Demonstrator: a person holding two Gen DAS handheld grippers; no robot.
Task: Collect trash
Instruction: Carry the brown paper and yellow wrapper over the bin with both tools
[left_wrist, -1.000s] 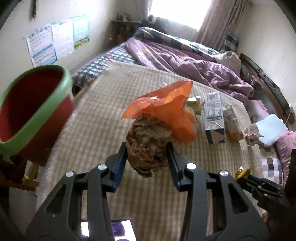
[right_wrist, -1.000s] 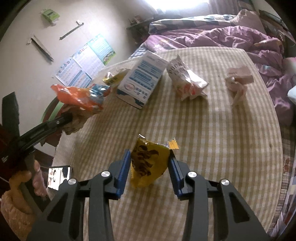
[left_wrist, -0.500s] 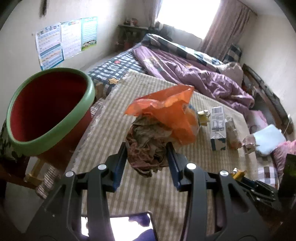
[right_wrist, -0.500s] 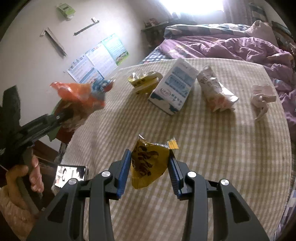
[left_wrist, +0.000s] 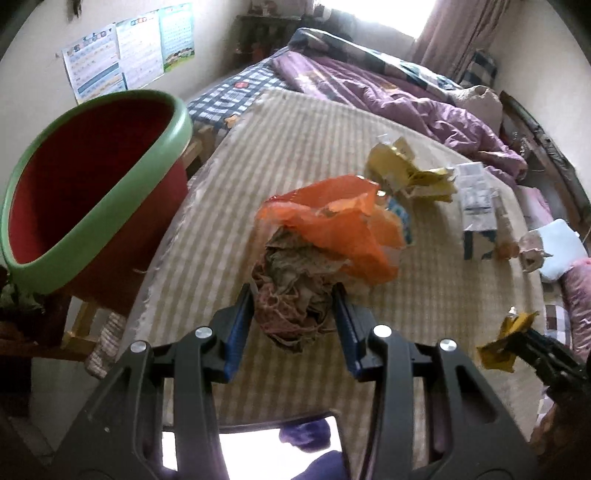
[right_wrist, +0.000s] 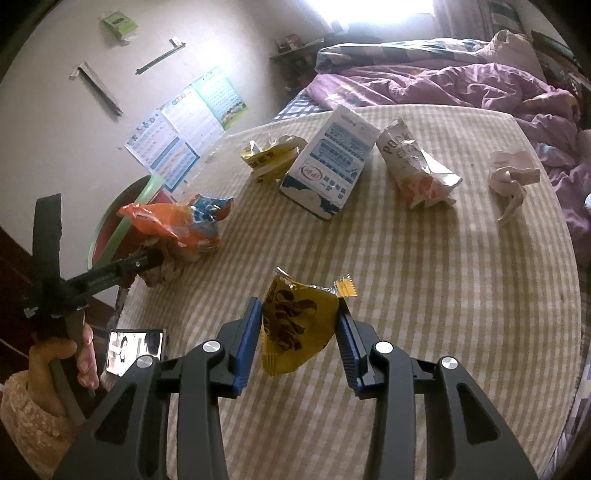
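Left wrist view: left gripper (left_wrist: 295, 317) clamps crumpled brown paper with orange plastic bag (left_wrist: 295, 291); right gripper (right_wrist: 299, 332) grips yellow snack wrapper (right_wrist: 295, 328). Next, carry toward ten o'clock, into the green-rimmed red plastic bin (left_wrist: 88, 192).

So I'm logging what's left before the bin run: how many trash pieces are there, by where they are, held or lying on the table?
Held in grippers: 2, the crumpled orange-bag bundle and the yellow snack wrapper
Lying on the table: 4, yellow crumpled wrapper, milk carton, white snack bag, crumpled tissue
Total: 6
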